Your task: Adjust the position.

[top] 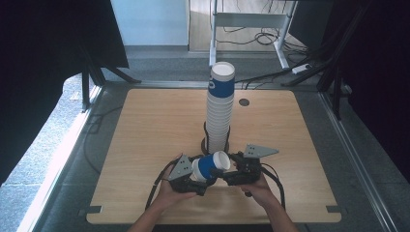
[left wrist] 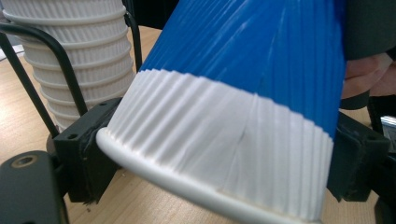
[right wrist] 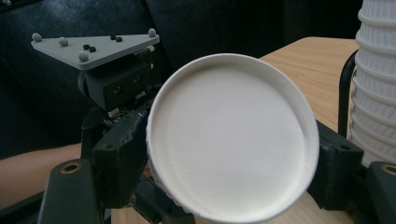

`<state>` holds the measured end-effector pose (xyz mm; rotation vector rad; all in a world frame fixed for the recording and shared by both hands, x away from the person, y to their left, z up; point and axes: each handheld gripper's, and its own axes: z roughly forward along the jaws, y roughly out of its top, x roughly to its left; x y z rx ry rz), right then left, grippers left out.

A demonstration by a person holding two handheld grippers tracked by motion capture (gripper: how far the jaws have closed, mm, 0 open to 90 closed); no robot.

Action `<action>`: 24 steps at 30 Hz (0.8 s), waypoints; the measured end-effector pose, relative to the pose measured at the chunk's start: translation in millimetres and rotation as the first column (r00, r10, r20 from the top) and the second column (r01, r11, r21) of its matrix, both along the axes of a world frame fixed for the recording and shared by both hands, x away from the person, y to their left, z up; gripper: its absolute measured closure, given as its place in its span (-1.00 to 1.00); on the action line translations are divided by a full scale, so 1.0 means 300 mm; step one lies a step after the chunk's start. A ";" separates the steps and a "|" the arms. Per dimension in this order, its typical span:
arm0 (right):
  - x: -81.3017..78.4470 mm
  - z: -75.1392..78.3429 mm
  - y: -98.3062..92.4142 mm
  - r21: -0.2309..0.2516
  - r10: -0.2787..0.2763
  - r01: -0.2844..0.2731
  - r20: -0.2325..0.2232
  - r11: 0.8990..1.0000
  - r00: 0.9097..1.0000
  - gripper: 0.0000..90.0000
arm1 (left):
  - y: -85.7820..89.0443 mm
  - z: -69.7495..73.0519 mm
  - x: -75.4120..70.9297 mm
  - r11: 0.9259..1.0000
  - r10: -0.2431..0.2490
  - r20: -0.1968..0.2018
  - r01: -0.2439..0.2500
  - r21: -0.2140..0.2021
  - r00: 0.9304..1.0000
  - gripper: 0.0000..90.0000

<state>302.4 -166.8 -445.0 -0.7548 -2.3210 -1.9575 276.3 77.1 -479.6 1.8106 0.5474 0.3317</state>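
Lab-like recording booth: black curtains (top: 43, 58), floor cables (top: 263, 36), bare wooden table (top: 154, 125).

A ribbed blue-and-white paper cup (top: 211, 166) lies tilted on its side (mouth up-right) just before the cup stack (top: 220, 108).

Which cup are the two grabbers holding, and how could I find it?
Look at the wooden table and find the tall stack of cups in its middle. Just in front of it, near the hands, one cup lies sideways between the left gripper and right gripper. It is blue-banded and alone, not stacked.
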 end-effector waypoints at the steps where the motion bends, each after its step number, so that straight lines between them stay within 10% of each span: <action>1: 0.000 0.001 0.000 -0.003 -0.004 0.004 0.002 1.000 1.000 -0.51 | 0.004 0.002 0.001 1.000 0.003 -0.001 -0.003 0.000 1.000 -0.73; 10: 0.003 0.004 -0.011 -0.019 -0.049 0.050 0.020 0.999 0.999 -0.59 | 0.049 0.023 0.014 0.989 0.028 0.010 -0.029 0.147 1.000 -0.73; 24: 0.000 -0.007 0.009 -0.100 -0.031 0.035 0.039 0.994 0.999 -0.63 | 0.054 0.049 0.030 0.931 0.029 0.007 -0.029 0.364 1.000 -0.73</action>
